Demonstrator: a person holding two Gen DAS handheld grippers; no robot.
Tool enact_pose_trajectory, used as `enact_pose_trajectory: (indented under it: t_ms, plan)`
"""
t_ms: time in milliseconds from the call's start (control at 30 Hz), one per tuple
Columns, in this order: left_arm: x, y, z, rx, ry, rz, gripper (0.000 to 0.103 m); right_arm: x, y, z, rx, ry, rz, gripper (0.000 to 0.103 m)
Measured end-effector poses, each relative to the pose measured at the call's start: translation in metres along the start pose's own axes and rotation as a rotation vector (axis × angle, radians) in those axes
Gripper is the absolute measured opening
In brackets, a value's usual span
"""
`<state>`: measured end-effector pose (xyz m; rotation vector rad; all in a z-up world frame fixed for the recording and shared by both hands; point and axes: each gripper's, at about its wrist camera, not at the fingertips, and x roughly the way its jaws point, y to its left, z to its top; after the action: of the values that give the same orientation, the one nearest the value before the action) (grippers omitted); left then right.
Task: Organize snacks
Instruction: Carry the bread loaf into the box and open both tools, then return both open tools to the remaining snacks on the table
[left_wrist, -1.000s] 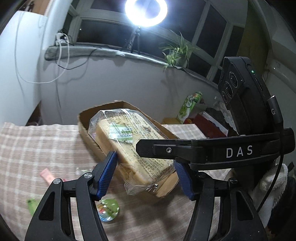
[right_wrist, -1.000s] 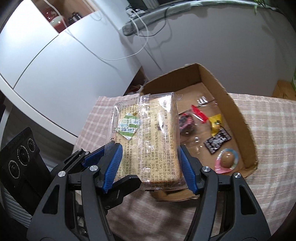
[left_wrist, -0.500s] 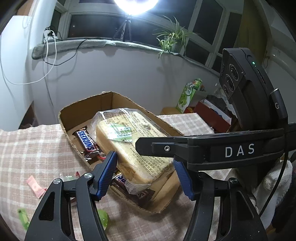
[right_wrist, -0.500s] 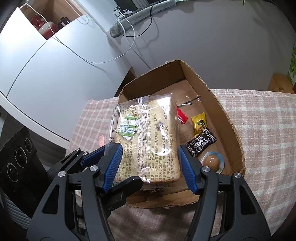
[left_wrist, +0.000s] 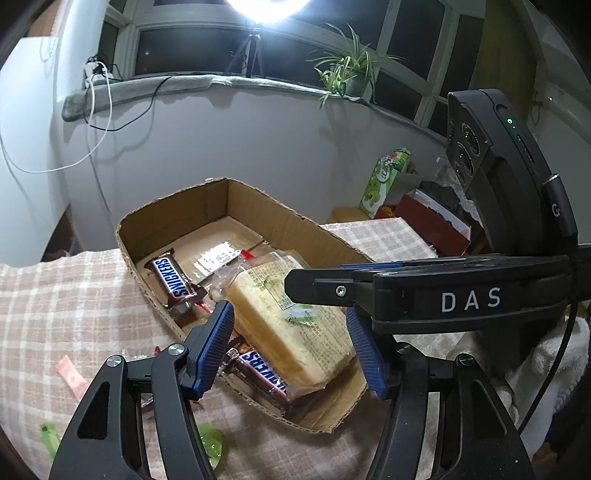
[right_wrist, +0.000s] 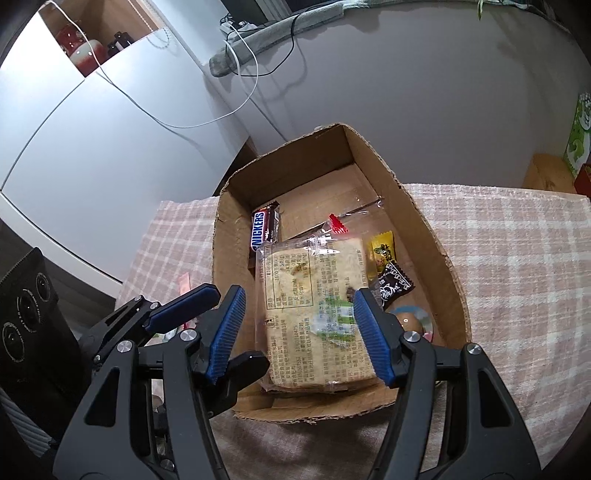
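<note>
A clear-wrapped loaf of bread (right_wrist: 317, 314) lies inside the open cardboard box (right_wrist: 439, 254), on top of a Snickers bar (left_wrist: 264, 373). It also shows in the left wrist view (left_wrist: 291, 325). My right gripper (right_wrist: 299, 332) is open, its blue pads either side of the loaf with a gap. My left gripper (left_wrist: 291, 350) is open too, straddling the loaf's near end from the side. A second Snickers bar (right_wrist: 263, 229) lies at the box's far left. Small candies (right_wrist: 391, 280) and a round jelly cup (right_wrist: 410, 321) lie at the box's right.
The box sits on a pink checked tablecloth (right_wrist: 517, 258). Loose wrappers (left_wrist: 68, 374) and a green candy (left_wrist: 210, 446) lie on the cloth left of the box. A white wall and cabinet stand behind. A green carton (left_wrist: 384, 181) and red box (left_wrist: 428, 221) stand beyond the table's right edge.
The loaf has gone down from above the box into it. Both grippers have opened and let go of it. The loaf has turned round end for end in view.
</note>
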<state>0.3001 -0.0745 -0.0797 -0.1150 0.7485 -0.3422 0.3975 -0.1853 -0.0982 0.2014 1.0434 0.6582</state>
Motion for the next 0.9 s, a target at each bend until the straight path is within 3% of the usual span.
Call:
enact_pose_trajectory:
  t_ms: [467, 600, 800, 900]
  plan:
    - [-0.013, -0.001, -0.003, 0.005, -0.016, -0.006, 0.062, -0.013, 0.009, -0.005, -0.016, -0.035, -0.05, 0.065]
    - [-0.021, -0.001, -0.005, 0.007, -0.025, -0.002, 0.062, -0.017, 0.014, -0.008, -0.025, -0.051, -0.061, 0.073]
    - [-0.035, 0.002, -0.008, 0.003, -0.042, 0.002, 0.062, -0.024, 0.025, -0.013, -0.05, -0.075, -0.091, 0.074]
    - [-0.042, 0.004, -0.01, 0.002, -0.05, 0.005, 0.062, -0.028, 0.029, -0.015, -0.06, -0.094, -0.111, 0.081]
